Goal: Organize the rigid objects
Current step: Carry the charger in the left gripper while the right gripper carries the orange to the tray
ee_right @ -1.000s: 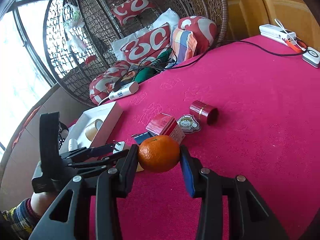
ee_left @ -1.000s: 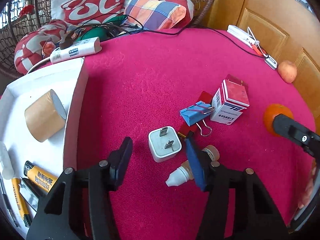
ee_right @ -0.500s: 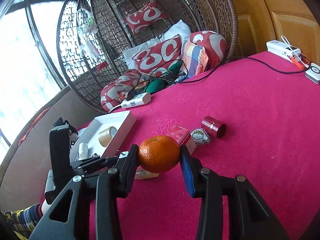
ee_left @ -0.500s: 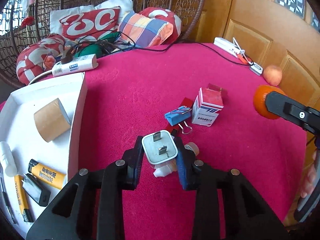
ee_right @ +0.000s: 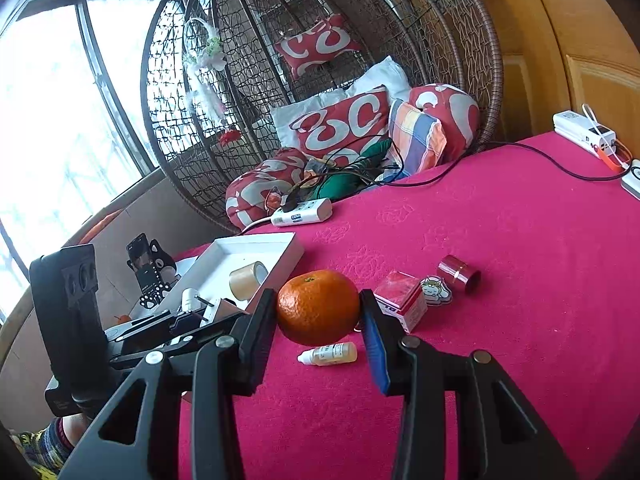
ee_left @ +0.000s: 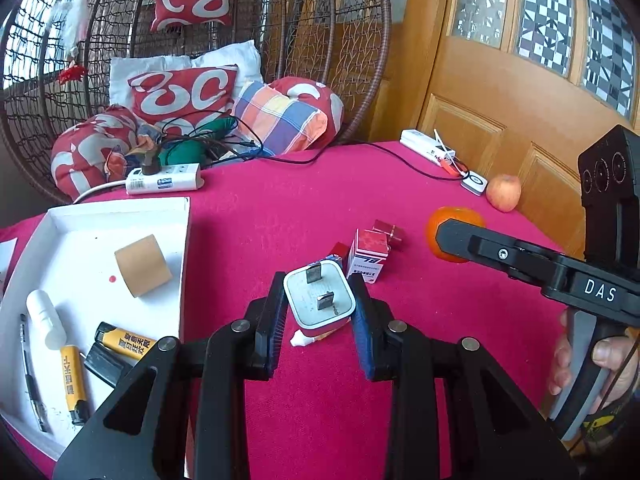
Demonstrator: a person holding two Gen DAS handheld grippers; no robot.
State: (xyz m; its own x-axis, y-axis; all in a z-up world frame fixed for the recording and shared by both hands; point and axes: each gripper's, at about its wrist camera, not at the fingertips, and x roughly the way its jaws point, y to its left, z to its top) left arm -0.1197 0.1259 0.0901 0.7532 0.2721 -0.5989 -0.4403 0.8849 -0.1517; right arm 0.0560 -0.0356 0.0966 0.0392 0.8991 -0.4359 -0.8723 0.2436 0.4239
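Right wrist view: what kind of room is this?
Probably a home sunroom or enclosed balcony: a wicker hanging egg chair full of cushions, big bright windows, and a wooden panelled door beside a table with a magenta cloth.

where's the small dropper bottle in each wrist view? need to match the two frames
Left wrist: dropper bottle mostly hidden, only its white tip shows under the white charger held in the left gripper.
Right wrist: it lies on its side in full view just below the orange held in the right gripper.
Shared landmark: the red-and-white carton standing just beyond it.
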